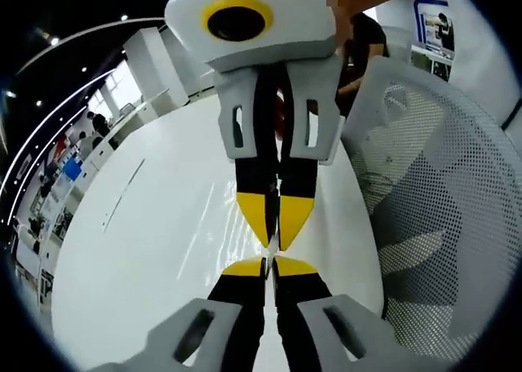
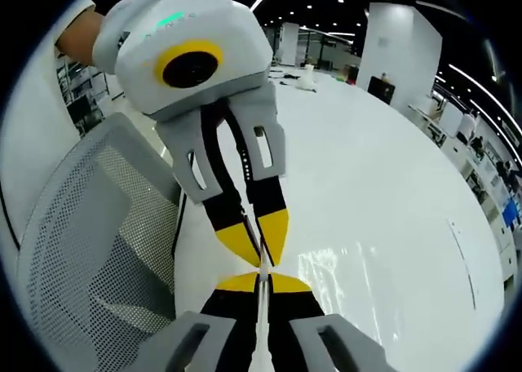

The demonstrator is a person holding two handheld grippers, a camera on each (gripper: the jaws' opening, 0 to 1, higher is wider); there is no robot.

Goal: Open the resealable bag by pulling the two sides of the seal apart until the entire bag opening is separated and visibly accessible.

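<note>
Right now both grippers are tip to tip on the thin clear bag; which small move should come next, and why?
Probably draw the two grippers slowly apart. The left gripper and the right gripper are both shut on the thin edge of the bag, tips almost touching above the white table. The bag looks pressed flat between them, with no open gap visible yet.

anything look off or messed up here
Nothing spilled or damaged. The left gripper and right gripper meet tip to tip above the white table, jaws shut on a thin clear bag edge, hard to make out.
</note>
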